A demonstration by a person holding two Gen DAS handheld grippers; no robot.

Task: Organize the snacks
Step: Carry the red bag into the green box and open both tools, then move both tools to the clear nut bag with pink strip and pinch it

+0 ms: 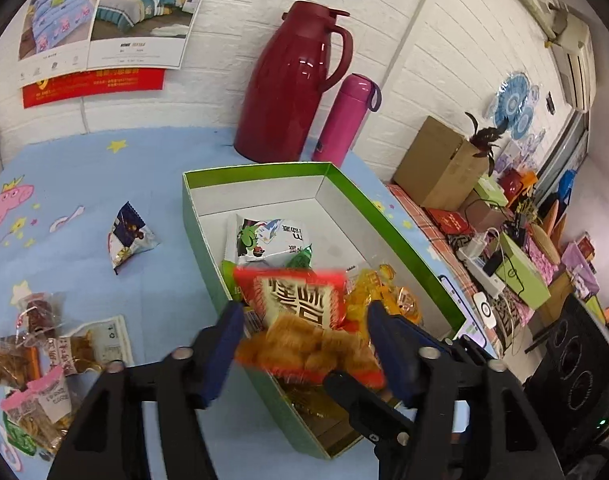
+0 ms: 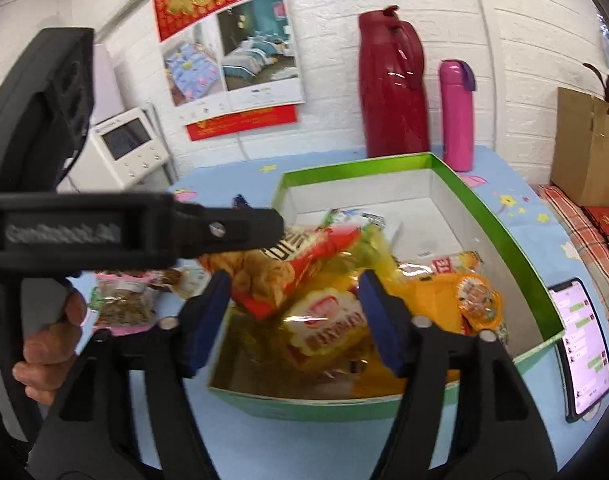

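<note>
A green box (image 1: 260,170) with a white inside stands on the blue cartoon tablecloth and holds several snack packets. My left gripper (image 1: 308,344) is open over the box's near half. A red packet of fried snacks (image 1: 300,304) shows blurred between its spread fingers, loose, just above the heap. Beyond it in the box lies a white-and-green packet (image 1: 264,238). My right gripper (image 2: 294,320) hangs open over the box's front end (image 2: 304,400), with nothing between its fingers. Below it lie a yellow packet (image 2: 328,328) and an orange one (image 2: 476,296). The red packet (image 2: 304,264) sits under the left gripper's tip.
Loose on the cloth left of the box are a blue-white triangular packet (image 1: 130,236) and several clear snack bags (image 1: 36,352). A dark red jug (image 1: 292,84) and a pink bottle (image 1: 344,116) stand behind the box. A lit phone (image 2: 584,344) lies right of it. A hand (image 2: 48,344) holds the left gripper.
</note>
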